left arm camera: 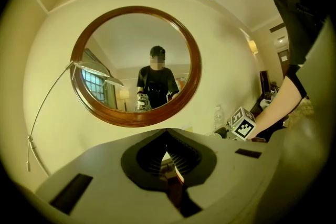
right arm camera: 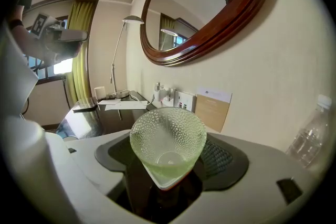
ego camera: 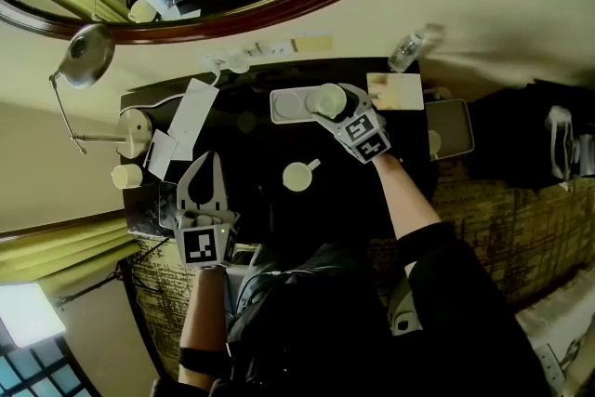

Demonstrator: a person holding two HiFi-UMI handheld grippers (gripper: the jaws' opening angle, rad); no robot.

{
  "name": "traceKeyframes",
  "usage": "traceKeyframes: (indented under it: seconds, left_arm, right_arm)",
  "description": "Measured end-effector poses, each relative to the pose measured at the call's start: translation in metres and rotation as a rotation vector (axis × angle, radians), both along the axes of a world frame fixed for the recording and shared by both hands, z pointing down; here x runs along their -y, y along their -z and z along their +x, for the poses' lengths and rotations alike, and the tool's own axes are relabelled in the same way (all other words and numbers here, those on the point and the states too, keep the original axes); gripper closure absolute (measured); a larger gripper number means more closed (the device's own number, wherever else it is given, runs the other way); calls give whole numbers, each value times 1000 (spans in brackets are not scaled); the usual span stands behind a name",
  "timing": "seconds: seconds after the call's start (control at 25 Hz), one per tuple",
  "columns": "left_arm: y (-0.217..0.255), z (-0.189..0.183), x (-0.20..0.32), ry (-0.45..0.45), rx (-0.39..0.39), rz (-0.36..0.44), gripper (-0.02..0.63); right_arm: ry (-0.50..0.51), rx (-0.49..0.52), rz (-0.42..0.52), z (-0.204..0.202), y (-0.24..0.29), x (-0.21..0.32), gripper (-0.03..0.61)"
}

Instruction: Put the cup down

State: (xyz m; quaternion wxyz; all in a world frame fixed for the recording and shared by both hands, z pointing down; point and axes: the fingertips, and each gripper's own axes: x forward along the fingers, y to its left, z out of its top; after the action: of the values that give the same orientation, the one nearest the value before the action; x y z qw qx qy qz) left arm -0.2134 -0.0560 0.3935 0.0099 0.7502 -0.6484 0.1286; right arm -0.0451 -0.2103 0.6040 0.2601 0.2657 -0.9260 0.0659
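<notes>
A pale green dimpled glass cup (right arm camera: pixel 168 139) sits between the jaws of my right gripper (right arm camera: pixel 168 180), its mouth turned toward the camera. In the head view the right gripper (ego camera: pixel 340 112) holds the cup (ego camera: pixel 326 99) above the right end of a white tray (ego camera: pixel 283 106) at the back of the dark table (ego camera: pixel 251 158). My left gripper (ego camera: pixel 206 166) hovers over the table's front left, jaws closed with nothing in them. In the left gripper view its jaws (left arm camera: pixel 168 158) meet in front of the round mirror (left arm camera: pixel 136 65).
A white handled mug (ego camera: pixel 297 176) stands mid-table. A water bottle (ego camera: pixel 405 51) and a tan card (ego camera: pixel 395 91) stand by the wall, a grey tray (ego camera: pixel 453 127) lies at the right. Papers (ego camera: pixel 191 116), a desk lamp (ego camera: pixel 88 53) and a small cup (ego camera: pixel 125 175) are at the left.
</notes>
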Motion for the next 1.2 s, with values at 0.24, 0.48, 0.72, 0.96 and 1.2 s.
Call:
traceKeyframes:
  seconds: [0.24, 0.48, 0.72, 0.96, 1.2]
  left_arm:
    - [-2, -8, -4, 28, 10, -10, 611]
    - [0, -20, -6, 46, 19, -8, 611]
    - [-1, -24, -9, 57, 14, -12, 611]
    - [-3, -27, -9, 49, 9, -13, 611]
    - [-3, -28, -13, 29, -15, -12, 611]
  right_arm:
    - [11, -4, -39, -16, -12, 13, 189]
    - [2, 16, -73, -26, -25, 15, 186]
    - [-25, 20, -76, -27, -26, 19, 161]
    - [-37, 11, -51, -25, -21, 20, 135]
    - [-67, 15, -25, -18, -1, 13, 134]
